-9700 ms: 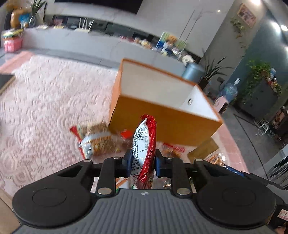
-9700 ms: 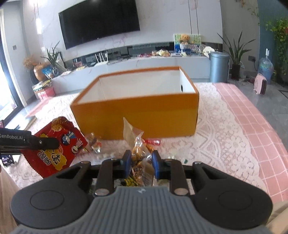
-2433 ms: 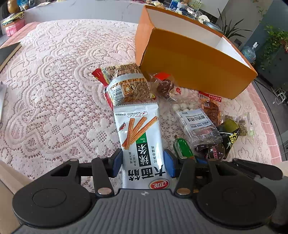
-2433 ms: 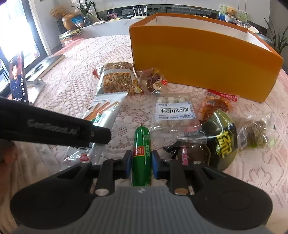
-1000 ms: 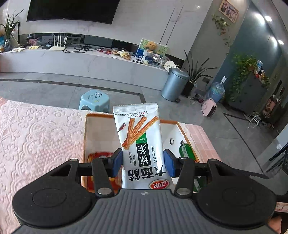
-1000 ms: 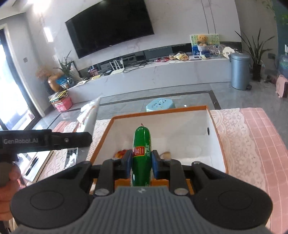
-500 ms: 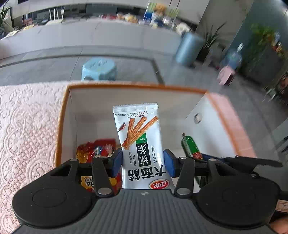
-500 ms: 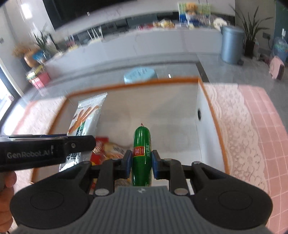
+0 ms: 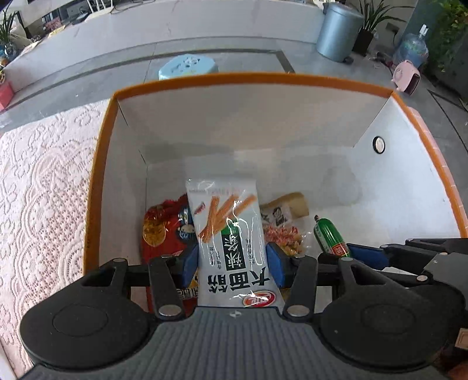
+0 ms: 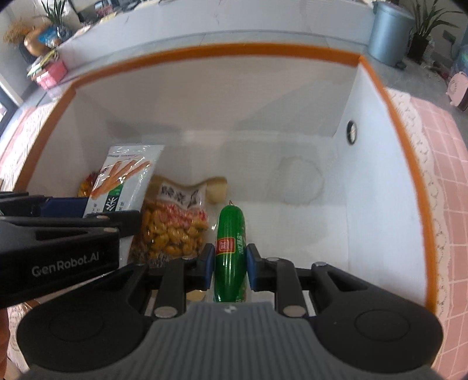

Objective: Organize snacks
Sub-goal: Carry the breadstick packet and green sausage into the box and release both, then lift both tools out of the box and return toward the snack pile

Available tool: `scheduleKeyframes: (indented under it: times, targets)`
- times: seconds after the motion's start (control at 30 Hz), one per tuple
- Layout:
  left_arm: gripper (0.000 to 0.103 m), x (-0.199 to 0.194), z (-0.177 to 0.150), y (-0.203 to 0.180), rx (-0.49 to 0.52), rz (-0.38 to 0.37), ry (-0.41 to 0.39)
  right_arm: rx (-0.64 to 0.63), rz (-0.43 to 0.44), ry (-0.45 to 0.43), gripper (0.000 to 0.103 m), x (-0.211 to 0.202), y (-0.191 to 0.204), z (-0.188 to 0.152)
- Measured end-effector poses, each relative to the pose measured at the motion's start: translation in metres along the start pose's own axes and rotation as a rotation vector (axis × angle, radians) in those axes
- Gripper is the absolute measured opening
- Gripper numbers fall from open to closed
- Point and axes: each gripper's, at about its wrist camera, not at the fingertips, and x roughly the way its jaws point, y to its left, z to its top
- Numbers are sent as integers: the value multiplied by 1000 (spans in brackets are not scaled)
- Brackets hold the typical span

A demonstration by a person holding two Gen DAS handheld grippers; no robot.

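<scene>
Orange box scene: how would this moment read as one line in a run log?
left gripper: shut on white stick-snack packet | right gripper: shut on green sausage | both inside orange box

A pale blue stool (image 9: pixel 188 66) stands on the grey floor (image 9: pixel 87 61) at the upper middle of the left wrist frame, and a grey lidded bin (image 9: pixel 339 27) stands at the upper right beside a potted plant (image 9: pixel 370 20), with a blue water bottle (image 9: pixel 411 48) and a small pink appliance (image 9: pixel 408 79) further right. A pink lace tablecloth (image 9: pixel 38 187) covers the table along the left edge of that frame. In the right wrist frame, a long pale counter (image 10: pixel 234 20) runs across the top, with a brown vase (image 10: pixel 32 43) and a pink box (image 10: pixel 52 74) at the upper left.
</scene>
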Motion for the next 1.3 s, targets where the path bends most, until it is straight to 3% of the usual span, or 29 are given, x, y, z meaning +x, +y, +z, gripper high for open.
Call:
scheduleKeyframes:
  times: [0.27, 0.3, 0.37, 0.5, 0.6, 0.73, 1.07, 1.3]
  targets:
    - [77, -2, 1, 5, -48, -10, -6, 2, -24, 33, 23, 10, 0, 6]
    - [78, -5, -1, 5, -50, -11, -12, -2, -31, 28, 26, 9, 1, 6]
    - [80, -12, -2, 7, -47, -13, -27, -9, -45, 19, 42, 1, 3, 2]
    - [80, -30, -2, 8, -46, -25, -62, -18, -65, -6, 44, -11, 3, 1]
    - [81, -50, -6, 7, -53, -39, -100, -11, -75, -34, 52, -25, 3, 1]
    - [81, -85, -13, 5, -50, -60, -169, -16, -91, -93, 61, -51, 7, -4]
    - [81, -175, -56, 0, -62, -149, -353, -7, -86, -304, 71, -147, 24, -46]
    - [83, -208, -104, -3, -6, -88, -476, 10, -70, -434, 76, -199, 37, -102]
